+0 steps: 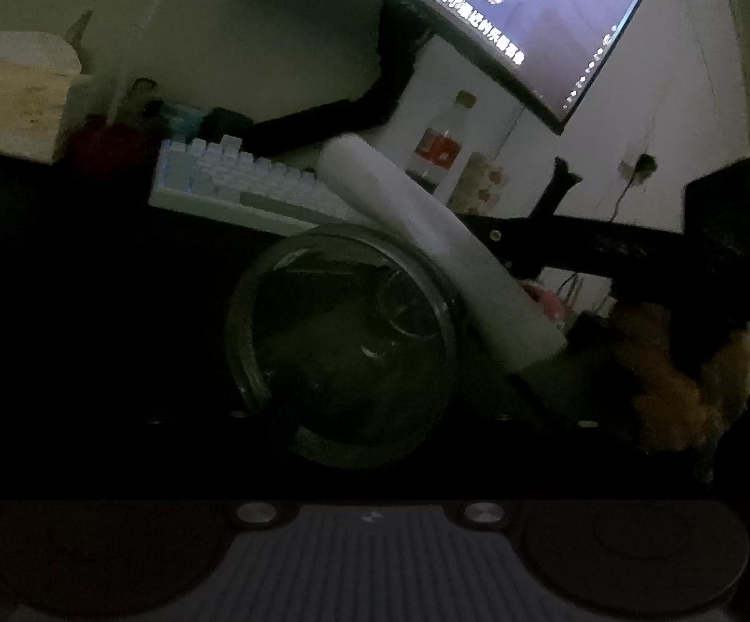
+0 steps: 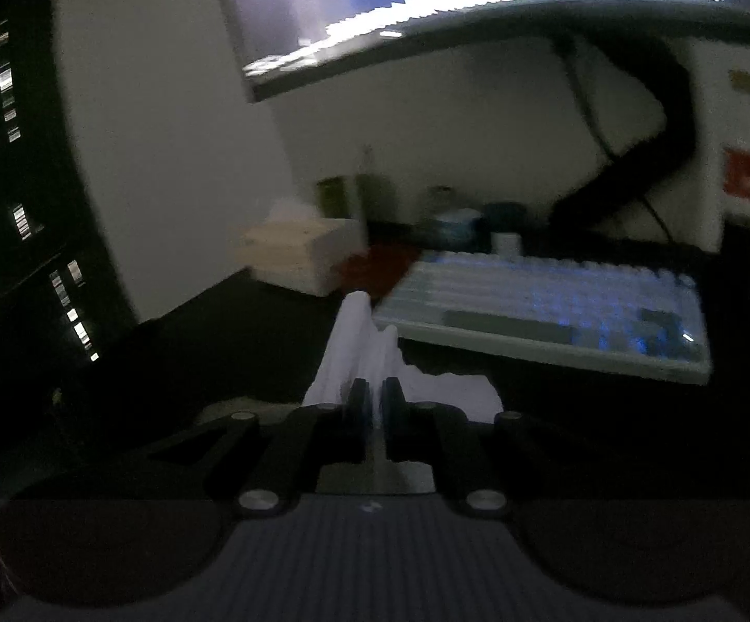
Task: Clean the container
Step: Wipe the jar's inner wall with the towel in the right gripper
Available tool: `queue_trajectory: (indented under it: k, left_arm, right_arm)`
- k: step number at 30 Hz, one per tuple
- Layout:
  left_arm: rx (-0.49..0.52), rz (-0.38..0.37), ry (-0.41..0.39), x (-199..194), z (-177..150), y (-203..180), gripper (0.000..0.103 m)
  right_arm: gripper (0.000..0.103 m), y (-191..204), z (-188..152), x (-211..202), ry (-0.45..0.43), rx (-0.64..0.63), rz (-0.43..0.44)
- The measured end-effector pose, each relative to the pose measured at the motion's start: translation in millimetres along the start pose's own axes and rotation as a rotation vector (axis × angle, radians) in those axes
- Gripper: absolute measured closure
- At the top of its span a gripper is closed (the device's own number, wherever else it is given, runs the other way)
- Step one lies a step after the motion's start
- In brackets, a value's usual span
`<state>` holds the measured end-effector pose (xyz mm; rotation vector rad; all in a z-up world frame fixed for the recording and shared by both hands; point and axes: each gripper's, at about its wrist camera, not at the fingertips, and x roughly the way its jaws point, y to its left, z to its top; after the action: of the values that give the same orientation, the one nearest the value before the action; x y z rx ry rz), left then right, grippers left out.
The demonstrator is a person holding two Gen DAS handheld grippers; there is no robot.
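Observation:
A clear glass container (image 1: 344, 347) lies on its side with its round mouth facing the left wrist camera. My left gripper (image 1: 354, 414) is around it, but its fingers are lost in the dark. A white paper towel (image 1: 427, 238) hangs just right of the container's rim, held from the right by my right gripper (image 1: 546, 249). In the right wrist view my right gripper (image 2: 373, 394) is shut on the white paper towel (image 2: 359, 347), which sticks out past the fingertips (image 2: 358, 394) above a dark desk.
A white backlit keyboard (image 2: 546, 311) lies on the dark desk (image 2: 219, 352) behind. A tilted monitor (image 1: 520, 15), a plastic bottle with a red label (image 1: 442, 145), a tissue box (image 2: 297, 254) and small jars stand at the back by the wall.

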<state>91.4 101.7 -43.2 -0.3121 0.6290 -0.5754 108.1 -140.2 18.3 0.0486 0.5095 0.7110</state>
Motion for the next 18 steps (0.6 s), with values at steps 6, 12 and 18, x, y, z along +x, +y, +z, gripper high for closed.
queue_trajectory:
  k: [6, 12, 18]
  left_arm:
    - [0.039, 0.02, -0.001, 1, -2, -9, 0.037]
    - [0.006, -0.003, 0.001, -2, -1, -3, 0.037]
    - [-0.008, -0.012, 0.0, -2, -1, -2, 0.029]
  right_arm:
    - [0.095, 1, -2, 3, -0.015, 0.008, 0.045]
    - [0.092, -7, 4, 2, 0.014, 0.053, -0.045]
    - [0.092, 17, 4, 3, 0.022, 0.025, 0.005]
